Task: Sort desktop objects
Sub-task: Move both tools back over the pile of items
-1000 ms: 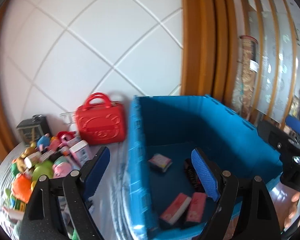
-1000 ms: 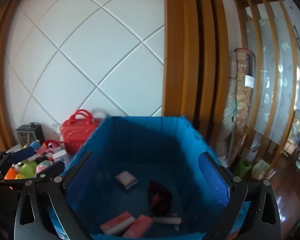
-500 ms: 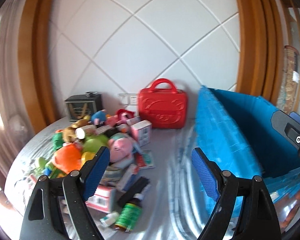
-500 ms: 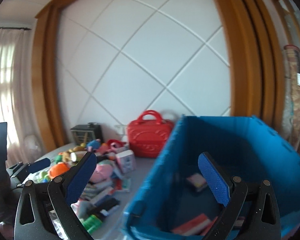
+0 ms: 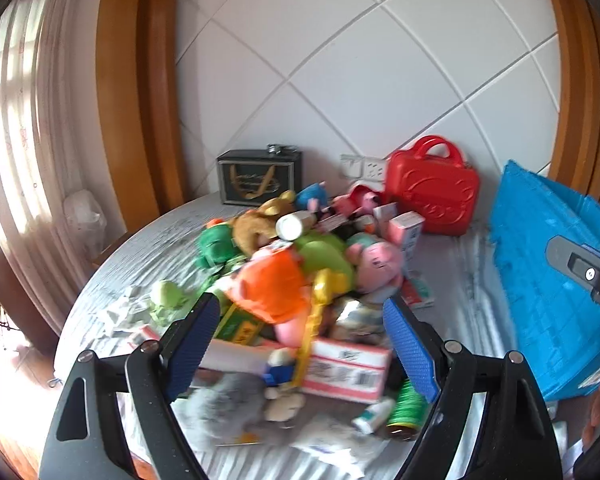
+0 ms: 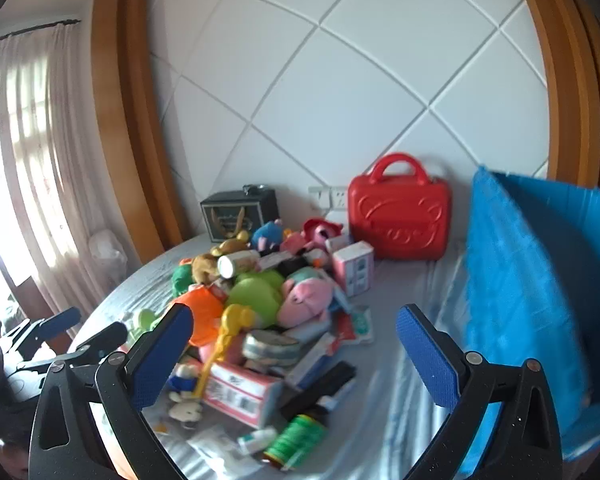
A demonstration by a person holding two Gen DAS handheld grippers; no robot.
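A heap of toys and boxes lies on the round grey table (image 5: 148, 236): an orange plush (image 5: 272, 288), a pink pig plush (image 5: 376, 260), a pink-and-white carton (image 5: 346, 368) and a green-capped bottle (image 5: 408, 408). My left gripper (image 5: 300, 344) is open and empty, held above the near side of the heap. My right gripper (image 6: 296, 352) is open and empty, over the heap's right side. The blue bin (image 6: 540, 280) stands at the right; it also shows in the left wrist view (image 5: 548, 280).
A red toy case (image 5: 432, 188) and a dark box (image 5: 260, 176) stand against the white tiled wall. The left gripper's fingers (image 6: 48, 324) show at the left edge of the right wrist view. A curtain hangs beyond the table's left edge.
Both grippers have swung left, away from the inside of the blue bin and over to the heap of toys. Both stay open and empty.
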